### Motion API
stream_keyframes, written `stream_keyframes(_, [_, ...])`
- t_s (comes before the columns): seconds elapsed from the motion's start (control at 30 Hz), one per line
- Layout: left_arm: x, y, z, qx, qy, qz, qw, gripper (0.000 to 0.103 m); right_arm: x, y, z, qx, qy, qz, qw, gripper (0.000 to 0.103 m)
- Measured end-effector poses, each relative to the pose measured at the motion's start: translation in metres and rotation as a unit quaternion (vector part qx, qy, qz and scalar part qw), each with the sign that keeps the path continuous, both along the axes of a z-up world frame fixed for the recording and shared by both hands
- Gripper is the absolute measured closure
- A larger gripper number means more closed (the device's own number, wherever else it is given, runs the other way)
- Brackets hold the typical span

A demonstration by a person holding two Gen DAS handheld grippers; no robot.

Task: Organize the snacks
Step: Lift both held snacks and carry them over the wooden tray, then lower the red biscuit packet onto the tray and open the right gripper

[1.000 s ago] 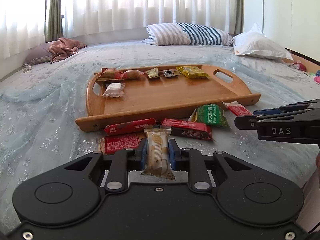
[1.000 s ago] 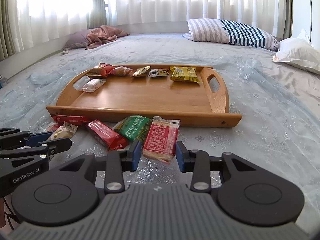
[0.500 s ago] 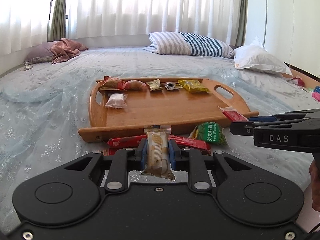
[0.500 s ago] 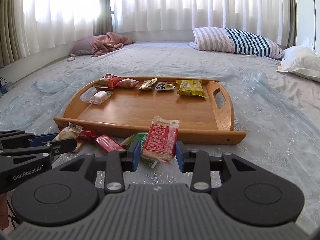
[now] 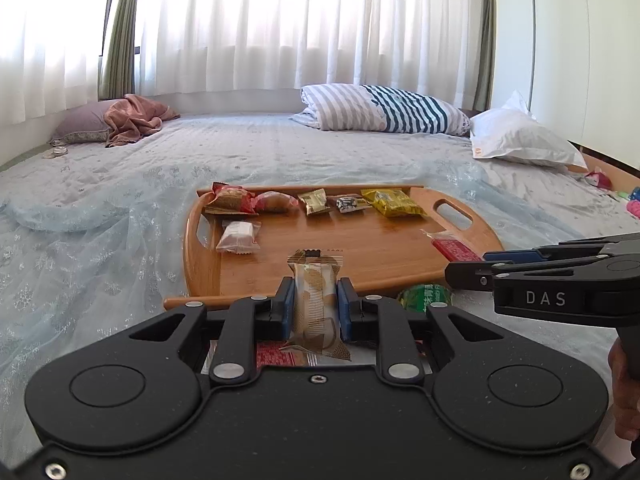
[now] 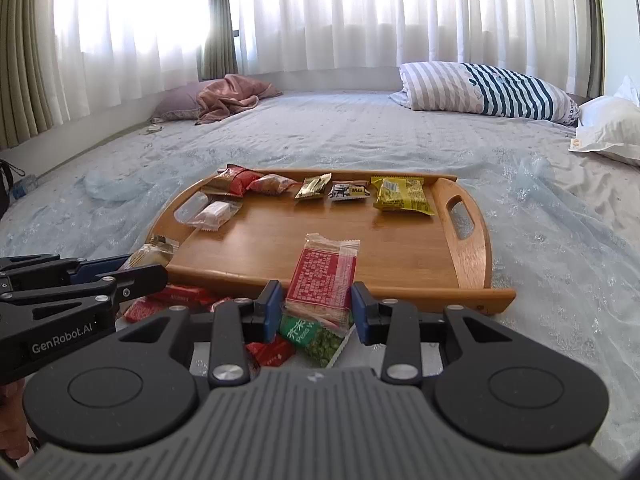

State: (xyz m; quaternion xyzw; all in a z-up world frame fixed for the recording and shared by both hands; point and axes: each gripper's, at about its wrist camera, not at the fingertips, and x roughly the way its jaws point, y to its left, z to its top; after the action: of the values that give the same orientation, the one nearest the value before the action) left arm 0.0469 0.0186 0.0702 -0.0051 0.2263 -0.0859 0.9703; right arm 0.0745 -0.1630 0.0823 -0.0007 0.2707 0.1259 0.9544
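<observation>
Already each gripper held 1 snack: the left gripper clamped a tan packet, the right gripper a red packet. Both packets pointed lengthwise at the wooden tray, just ahead and below.

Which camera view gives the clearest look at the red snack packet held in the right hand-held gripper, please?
The right wrist view: the red snack packet faces the lens between the right hand-held gripper pads, its printing visible. The left wrist view shows only one edge-on end.
</observation>
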Motion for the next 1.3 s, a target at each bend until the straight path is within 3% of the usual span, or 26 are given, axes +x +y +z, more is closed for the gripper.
stream_keyframes(0.3, [0.042, -0.005, 0.0, -0.002, -0.003, 0.006, 1.0, 0.082, 0.027, -0.002, 0.001, 0.016, 0.002, -0.006, 1.0, 0.062])
stream_keyframes(0.9, [0.149, 0.002, -0.014, -0.013, 0.057, 0.026, 0.998, 0.082, 0.102, 0.005, -0.024, 0.017, 0.052, 0.014, 0.998, 0.061])
stream_keyframes(1.3, [0.189, -0.003, -0.023, 0.017, 0.066, 0.024, 0.9974, 0.082, 0.132, 0.015, -0.017, 0.019, 0.041, 0.029, 0.999, 0.061])
